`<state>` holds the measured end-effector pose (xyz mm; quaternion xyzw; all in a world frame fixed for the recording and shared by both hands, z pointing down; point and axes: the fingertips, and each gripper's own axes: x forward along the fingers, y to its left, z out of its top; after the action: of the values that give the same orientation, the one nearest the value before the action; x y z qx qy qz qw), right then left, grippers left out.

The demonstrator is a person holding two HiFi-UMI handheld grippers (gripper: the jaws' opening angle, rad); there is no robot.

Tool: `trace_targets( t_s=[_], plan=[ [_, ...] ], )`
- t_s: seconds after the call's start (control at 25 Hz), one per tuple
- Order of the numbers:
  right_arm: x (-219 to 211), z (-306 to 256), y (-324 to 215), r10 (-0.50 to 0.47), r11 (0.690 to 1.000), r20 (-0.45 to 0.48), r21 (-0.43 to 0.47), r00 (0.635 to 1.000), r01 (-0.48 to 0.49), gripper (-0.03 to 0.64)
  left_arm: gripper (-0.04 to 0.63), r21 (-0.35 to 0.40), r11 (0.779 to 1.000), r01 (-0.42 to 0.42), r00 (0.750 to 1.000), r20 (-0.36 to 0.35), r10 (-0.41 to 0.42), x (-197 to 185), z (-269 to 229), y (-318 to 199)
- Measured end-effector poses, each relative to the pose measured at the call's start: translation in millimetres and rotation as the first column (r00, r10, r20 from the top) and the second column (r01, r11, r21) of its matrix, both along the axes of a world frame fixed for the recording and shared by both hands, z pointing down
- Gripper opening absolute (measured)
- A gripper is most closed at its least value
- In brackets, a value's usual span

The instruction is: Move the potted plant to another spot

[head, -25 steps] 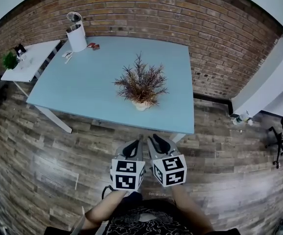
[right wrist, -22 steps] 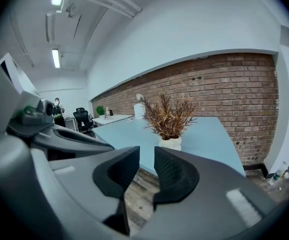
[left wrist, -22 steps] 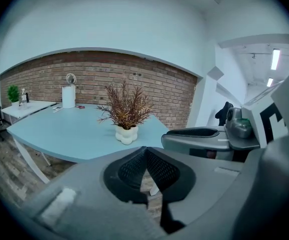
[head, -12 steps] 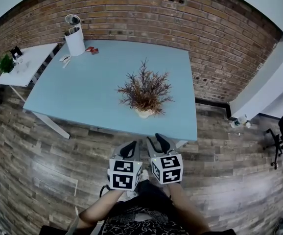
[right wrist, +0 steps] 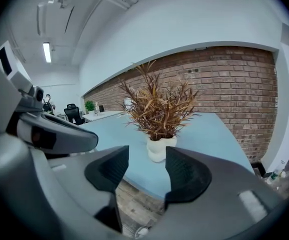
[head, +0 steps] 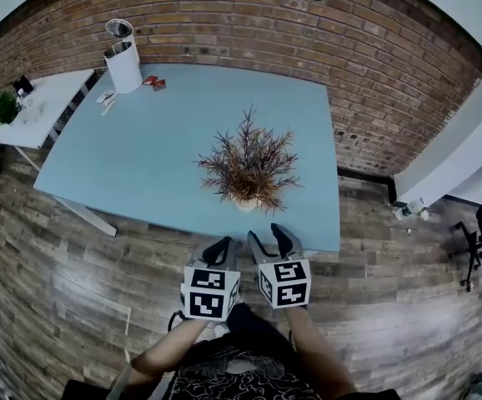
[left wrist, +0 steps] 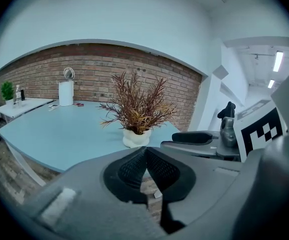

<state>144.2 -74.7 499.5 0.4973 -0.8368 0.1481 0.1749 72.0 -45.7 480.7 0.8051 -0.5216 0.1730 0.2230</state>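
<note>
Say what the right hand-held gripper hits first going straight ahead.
Probably the potted plant, its white pot centred beyond the right hand-held gripper, whose jaws have just been opening with nothing between them. The table edge lies lower; depth is unclear.

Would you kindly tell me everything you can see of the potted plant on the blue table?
The potted plant stands upright on the light blue table, near its front edge. Its small, rounded white pot, seemingly ceramic, holds a bushy spray of thin, spiky reddish-brown stems, wider than the pot. Only the table touches it.
</note>
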Motion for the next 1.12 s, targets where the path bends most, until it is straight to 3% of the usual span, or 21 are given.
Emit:
trace_targets(
  t_s=[0.28,1.12],
  plan=[
    [5,18,-31,-0.011,1.0,-0.031,-0.028,0.999,0.01,0.261,-0.008,-0.03,1.0,-0.002,1.0,0.004,0.002,3,11,-29],
    [-13,65,-102,-0.044,0.996,-0.104,-0.087,0.994,0.035,0.434,-0.008,-0.096,0.99,0.102,0.994,0.044,-0.098,-37,37,-83]
  ],
)
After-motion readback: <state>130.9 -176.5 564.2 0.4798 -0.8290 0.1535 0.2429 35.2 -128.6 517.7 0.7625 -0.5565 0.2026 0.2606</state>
